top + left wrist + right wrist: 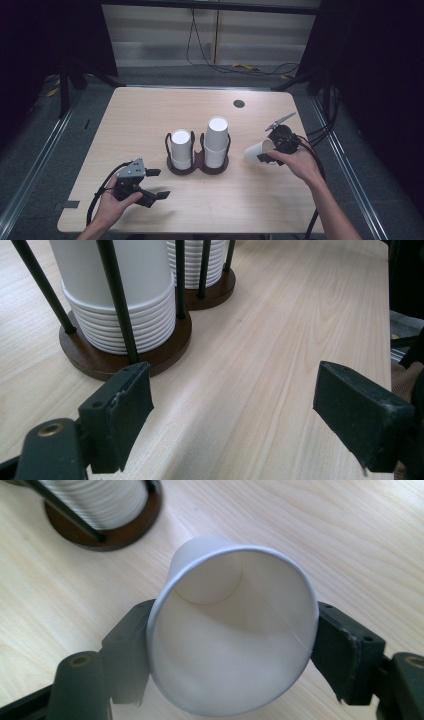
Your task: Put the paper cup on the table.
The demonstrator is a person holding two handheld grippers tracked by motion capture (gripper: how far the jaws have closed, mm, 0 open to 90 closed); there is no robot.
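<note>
- The right claw (pixel 232 645), in the person's right hand (pixel 295 162), has a white paper cup (pixel 235 630) pinched between its two black jaws; the jaws stand partly open, spread just to the cup's width, one pad on each side of the wall near the rim.
- The cup lies on its side in that grip, clear of the pale wooden table (pixel 150 110); seen from the claw, its open mouth faces back toward the claw and its closed base points ahead and away.
- Beyond the cup's base, up and to the left in the right gripper view, stands the dark round holder with black rods (pixel 107 527), which keeps two stacks of white cups (pixel 207 142).
- The left claw (pixel 235 410) is wide open and holds nothing; the holder's base sits just ahead of its left jaw.
- Judged from its look, the cup is very light, thin-walled and easily crushed; the rim already looks slightly pressed out of round; a gentle squeeze near the stiff rolled rim suits it best, since the smooth wall could slip or buckle lower down.
</note>
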